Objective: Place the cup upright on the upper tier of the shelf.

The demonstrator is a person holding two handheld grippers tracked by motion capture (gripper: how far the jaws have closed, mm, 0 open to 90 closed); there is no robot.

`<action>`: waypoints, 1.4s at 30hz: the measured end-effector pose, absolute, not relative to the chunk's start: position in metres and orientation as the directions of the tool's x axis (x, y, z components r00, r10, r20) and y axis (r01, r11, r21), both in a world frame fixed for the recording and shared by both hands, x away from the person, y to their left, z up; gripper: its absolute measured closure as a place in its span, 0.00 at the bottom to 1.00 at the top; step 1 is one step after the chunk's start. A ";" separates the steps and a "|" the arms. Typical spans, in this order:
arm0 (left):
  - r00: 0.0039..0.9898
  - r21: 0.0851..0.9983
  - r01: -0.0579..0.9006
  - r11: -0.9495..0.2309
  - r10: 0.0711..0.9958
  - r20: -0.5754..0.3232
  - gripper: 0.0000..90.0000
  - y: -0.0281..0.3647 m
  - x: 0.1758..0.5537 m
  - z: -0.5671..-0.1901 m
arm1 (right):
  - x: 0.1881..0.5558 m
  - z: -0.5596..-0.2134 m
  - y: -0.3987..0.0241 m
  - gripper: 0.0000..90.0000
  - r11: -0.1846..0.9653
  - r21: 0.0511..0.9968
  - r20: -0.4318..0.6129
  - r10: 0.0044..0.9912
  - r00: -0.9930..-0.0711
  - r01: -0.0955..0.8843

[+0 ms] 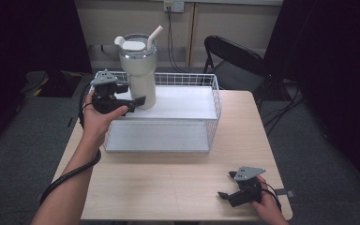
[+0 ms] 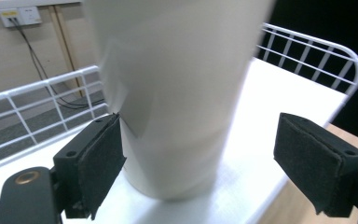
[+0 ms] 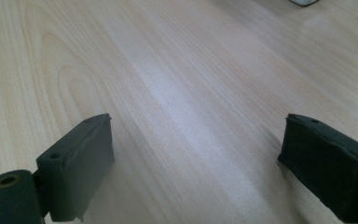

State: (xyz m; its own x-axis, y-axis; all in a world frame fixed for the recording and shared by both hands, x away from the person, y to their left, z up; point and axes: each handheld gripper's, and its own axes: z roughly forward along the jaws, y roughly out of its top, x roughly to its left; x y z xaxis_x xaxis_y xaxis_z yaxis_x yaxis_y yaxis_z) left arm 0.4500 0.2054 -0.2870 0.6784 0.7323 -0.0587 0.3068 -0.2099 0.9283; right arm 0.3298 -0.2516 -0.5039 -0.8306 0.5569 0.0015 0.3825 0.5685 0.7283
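Note:
A tall cream tumbler (image 1: 139, 77) with a lid and a bent straw stands upright in the back left part of a white wire basket (image 1: 215, 101). My left gripper (image 1: 135, 104) is open around the tumbler's lower body (image 2: 177, 93). In the left gripper view its left pad (image 2: 95, 163) lies against the tumbler's side, while the right pad (image 2: 317, 161) stands well off it. My right gripper (image 1: 225, 194) is open low over the wooden table (image 1: 168, 183) near the front right corner, with nothing but bare wood between its pads (image 3: 81, 161).
The basket's wire wall (image 2: 317, 46) rises behind and beside the tumbler. A black folding chair (image 1: 234, 58) stands behind the table's far right corner. Cables hang from a wall outlet (image 1: 173, 5). Grey carpet surrounds the table.

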 end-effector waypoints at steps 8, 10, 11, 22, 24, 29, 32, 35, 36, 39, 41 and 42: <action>0.727 0.930 0.297 -0.215 0.683 -0.074 0.17 0.206 0.428 -0.291 | 0.330 -0.504 -0.252 0.10 0.568 0.727 0.004 0.558 -0.830 0.385; 0.729 0.931 0.295 -0.217 0.681 -0.072 0.17 0.205 0.423 -0.294 | 0.330 -0.504 -0.252 0.10 0.568 0.727 0.004 0.558 -0.830 0.385; 0.741 0.930 0.292 -0.224 0.668 -0.072 0.17 0.205 0.421 -0.297 | 0.330 -0.504 -0.251 0.10 0.567 0.728 0.004 0.558 -0.830 0.384; 0.767 0.930 0.281 -0.236 0.638 -0.070 0.18 0.205 0.405 -0.314 | 0.330 -0.504 -0.252 0.10 0.570 0.727 0.002 0.556 -0.831 0.383; 0.774 0.930 0.277 -0.241 0.630 -0.067 0.18 0.204 0.402 -0.317 | 0.330 -0.504 -0.252 0.10 0.569 0.728 0.003 0.556 -0.831 0.383; 0.786 0.929 0.280 -0.241 0.614 -0.078 0.18 0.202 0.396 -0.329 | 0.330 -0.504 -0.252 0.10 0.570 0.727 0.002 0.556 -0.831 0.383; 0.788 0.930 0.287 -0.230 0.609 -0.092 0.18 0.201 0.392 -0.338 | 0.330 -0.504 -0.252 0.10 0.570 0.727 0.002 0.556 -0.831 0.383; 0.796 0.929 0.293 -0.225 0.596 -0.107 0.18 0.198 0.388 -0.349 | 0.330 -0.504 -0.252 0.10 0.570 0.727 0.002 0.556 -0.831 0.383; 0.796 0.929 0.293 -0.225 0.596 -0.107 0.18 0.198 0.388 -0.349 | 0.330 -0.504 -0.252 0.10 0.570 0.727 0.002 0.556 -0.831 0.383; 0.798 0.927 0.297 -0.231 0.593 -0.108 0.18 0.197 0.386 -0.357 | 0.330 -0.504 -0.252 0.10 0.570 0.727 0.002 0.556 -0.831 0.383; 0.801 0.925 0.302 -0.232 0.587 -0.115 0.18 0.196 0.385 -0.363 | 0.330 -0.504 -0.252 0.10 0.570 0.727 0.002 0.556 -0.831 0.383; 0.800 0.924 0.305 -0.231 0.588 -0.116 0.18 0.196 0.385 -0.365 | 0.330 -0.504 -0.252 0.10 0.570 0.727 0.002 0.556 -0.831 0.383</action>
State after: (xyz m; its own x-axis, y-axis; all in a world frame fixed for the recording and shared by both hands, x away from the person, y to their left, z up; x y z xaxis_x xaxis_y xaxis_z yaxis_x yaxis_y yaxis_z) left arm 0.3848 0.1961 -0.3654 0.8002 0.5884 -0.1165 0.3045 -0.2312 0.9240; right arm 0.3297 -0.2516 -0.5039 -0.8310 0.5562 0.0021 0.3833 0.5699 0.7269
